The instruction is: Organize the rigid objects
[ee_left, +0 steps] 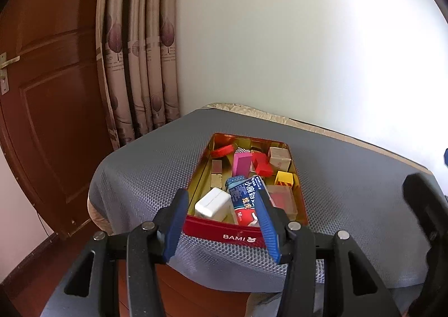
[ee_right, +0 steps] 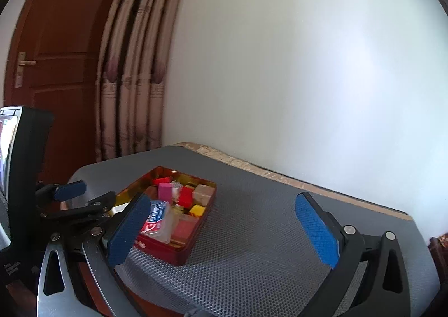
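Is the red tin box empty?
No, the red tin holds many things, like a white block, a pink block and a yellow block.

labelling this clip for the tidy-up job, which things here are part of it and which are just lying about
Part of the job:
- red metal tin with gold inside
- white rectangular charger block
- blue and red toothpaste box
- pink rectangular block
- small yellow cube
- open left claw
- open right claw

Just there:
- grey mesh table mat
- patterned beige curtain
- brown wooden door
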The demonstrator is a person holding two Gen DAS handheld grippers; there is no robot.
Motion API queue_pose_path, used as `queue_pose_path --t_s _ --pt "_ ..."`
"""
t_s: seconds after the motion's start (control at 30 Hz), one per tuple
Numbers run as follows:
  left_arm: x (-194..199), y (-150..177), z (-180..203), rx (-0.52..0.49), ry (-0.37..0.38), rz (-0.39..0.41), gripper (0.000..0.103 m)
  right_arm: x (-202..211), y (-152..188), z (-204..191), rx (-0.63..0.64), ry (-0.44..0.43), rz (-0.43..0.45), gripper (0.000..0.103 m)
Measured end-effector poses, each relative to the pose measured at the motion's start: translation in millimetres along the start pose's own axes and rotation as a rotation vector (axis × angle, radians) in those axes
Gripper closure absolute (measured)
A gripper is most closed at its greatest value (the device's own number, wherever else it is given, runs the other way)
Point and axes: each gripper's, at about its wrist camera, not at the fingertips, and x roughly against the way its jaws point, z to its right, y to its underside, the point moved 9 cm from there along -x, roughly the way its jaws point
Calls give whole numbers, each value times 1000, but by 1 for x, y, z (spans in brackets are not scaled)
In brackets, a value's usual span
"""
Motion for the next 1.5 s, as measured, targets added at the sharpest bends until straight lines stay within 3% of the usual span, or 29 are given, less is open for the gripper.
queue_pose_path --t_s 0.17,0.73,1.17,1.23,1.5 --pt "-9 6 1 0 12 -47 53 5 -4 -3 -4 0 11 1" --pt "-5 6 0 24 -19 -46 53 8 1 -1 -15 -23 -13 1" --pt "2 3 6 -22 -34 -13 53 1 10 2 -41 -44 -40 1" --pt "2 2 6 -22 -32 -15 49 2 11 1 -39 -42 -39 1" --pt "3 1 7 -21 -24 -11 48 3 11 2 -39 -45 -36 1"
